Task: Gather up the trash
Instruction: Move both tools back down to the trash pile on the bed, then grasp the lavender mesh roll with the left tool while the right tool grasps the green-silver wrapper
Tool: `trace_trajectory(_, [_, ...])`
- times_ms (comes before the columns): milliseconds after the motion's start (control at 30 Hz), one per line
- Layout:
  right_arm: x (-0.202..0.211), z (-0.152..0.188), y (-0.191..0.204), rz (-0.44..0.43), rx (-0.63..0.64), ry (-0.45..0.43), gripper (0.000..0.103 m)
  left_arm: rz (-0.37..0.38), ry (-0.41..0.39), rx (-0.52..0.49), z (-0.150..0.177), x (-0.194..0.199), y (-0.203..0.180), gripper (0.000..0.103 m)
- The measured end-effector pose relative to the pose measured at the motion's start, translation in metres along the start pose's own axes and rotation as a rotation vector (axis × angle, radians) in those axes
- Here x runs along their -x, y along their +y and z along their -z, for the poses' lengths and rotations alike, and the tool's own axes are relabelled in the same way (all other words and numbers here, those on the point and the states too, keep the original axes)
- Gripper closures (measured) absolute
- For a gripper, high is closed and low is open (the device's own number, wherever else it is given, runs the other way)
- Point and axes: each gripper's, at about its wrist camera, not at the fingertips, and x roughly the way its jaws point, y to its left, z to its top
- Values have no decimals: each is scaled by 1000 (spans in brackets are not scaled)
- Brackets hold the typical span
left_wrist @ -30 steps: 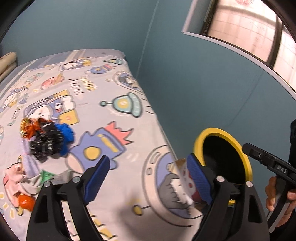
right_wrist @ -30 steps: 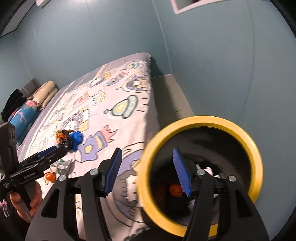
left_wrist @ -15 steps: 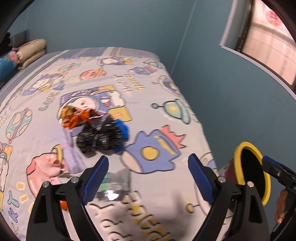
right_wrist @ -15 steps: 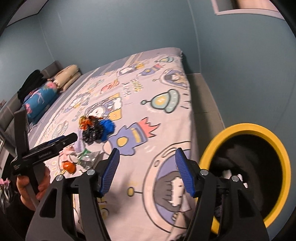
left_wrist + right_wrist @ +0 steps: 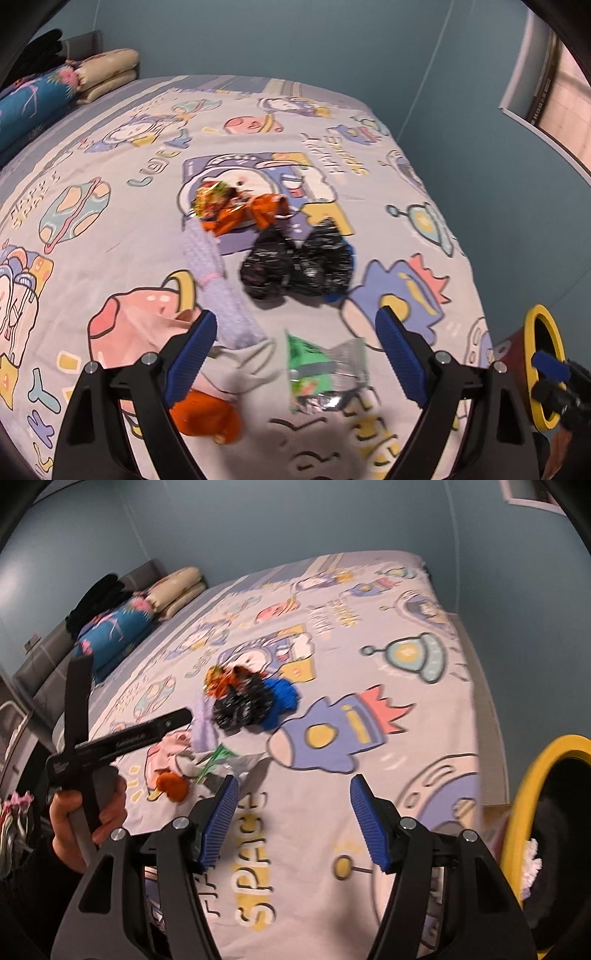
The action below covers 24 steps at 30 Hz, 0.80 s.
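Observation:
Trash lies on a cartoon-print bed sheet [image 5: 110, 155]: a crumpled black bag [image 5: 295, 262] on a blue scrap, an orange wrapper [image 5: 240, 208], a green and silver wrapper [image 5: 325, 373], an orange lump [image 5: 205, 415] and a lilac cloth [image 5: 218, 280]. My left gripper [image 5: 295, 354] is open and empty, just above the green wrapper. My right gripper [image 5: 293, 821] is open and empty over the sheet's near edge. The black bag [image 5: 242, 701] and orange lump [image 5: 171, 786] also show in the right wrist view. A yellow-rimmed bin [image 5: 532, 805] stands beside the bed at right.
Pillows [image 5: 107, 74] and a blue patterned cushion [image 5: 33, 99] lie at the bed's head. Blue walls enclose the bed on the far and right sides. The bin also shows in the left wrist view [image 5: 543, 365], with the right gripper's tip in front of it.
Both grippers have swung left, away from the bin and over the bed. The trash pile now lies in front of the left gripper. Both stay open and empty.

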Motion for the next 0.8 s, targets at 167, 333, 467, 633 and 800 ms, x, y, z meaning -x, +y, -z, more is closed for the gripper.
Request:
trace_trajectory(167, [-35, 2, 20, -36, 42, 54, 43, -23, 13, 37, -2, -13, 23, 19])
trace_trajectory(333, [-67, 3, 38, -51, 81, 101, 43, -46, 40, 75, -3, -30, 44, 19])
trace_trajectory(467, [-89, 3, 48, -61, 106, 134, 41, -50, 59, 103, -5, -44, 57, 19])
trace_trajectory(633, [-107, 2, 61, -54, 143, 154, 37, -62, 80, 98, -11, -59, 61, 19])
trace_trajectory(800, [-122, 0, 63, -35, 157, 167, 37, -65, 105, 112, -14, -74, 65, 19])
